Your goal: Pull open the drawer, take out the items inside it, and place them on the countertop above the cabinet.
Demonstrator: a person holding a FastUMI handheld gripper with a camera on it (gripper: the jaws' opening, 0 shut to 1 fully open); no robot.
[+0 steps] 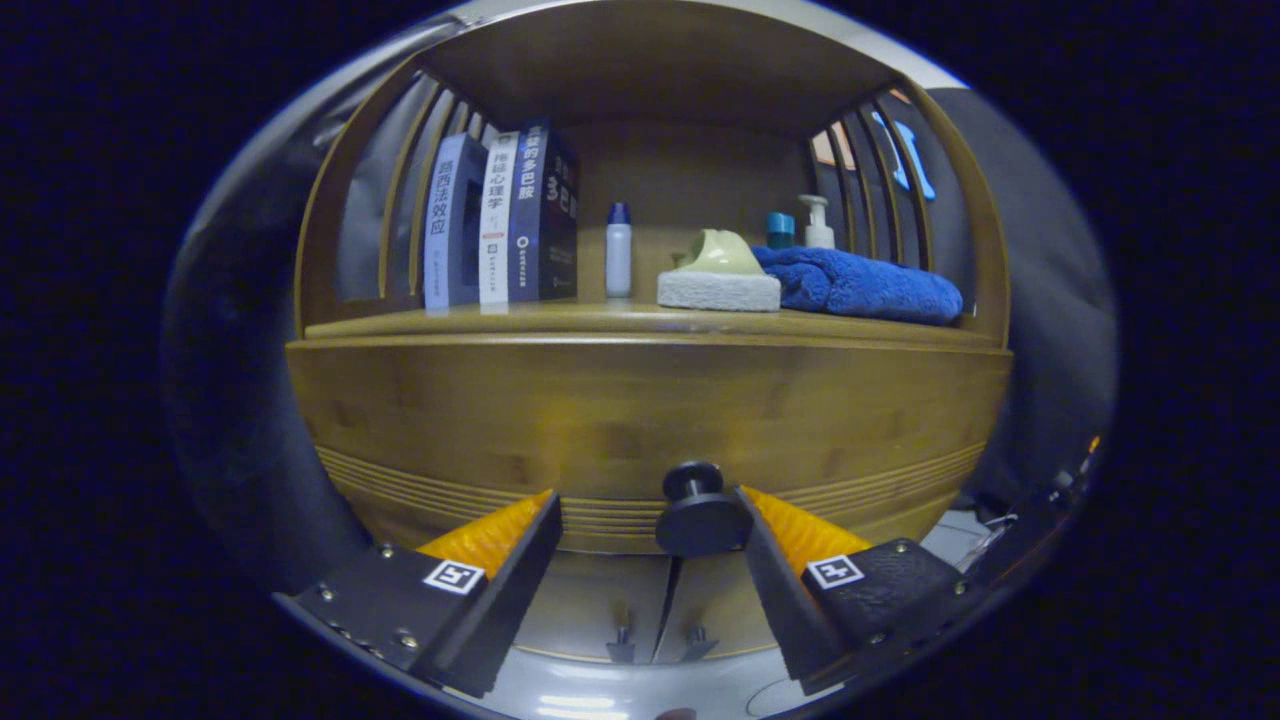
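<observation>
The wooden drawer front [600, 420] lies just under the countertop [560, 320] of the cabinet, and its inside is hidden. A round black knob [700, 512] sticks out of the drawer's lower middle. My gripper [648, 505] is open. The knob stands between the fingers, close against the right finger [775, 560] and well apart from the left finger [520, 560]. Neither finger presses on it.
On the countertop stand three upright books [500, 225], a small white bottle with a blue cap [618, 252], a green item on a white sponge [718, 275], a folded blue towel [860, 285] and a pump bottle [818, 225]. Slatted side rails flank the shelf. Below the drawer are two small door knobs [655, 640].
</observation>
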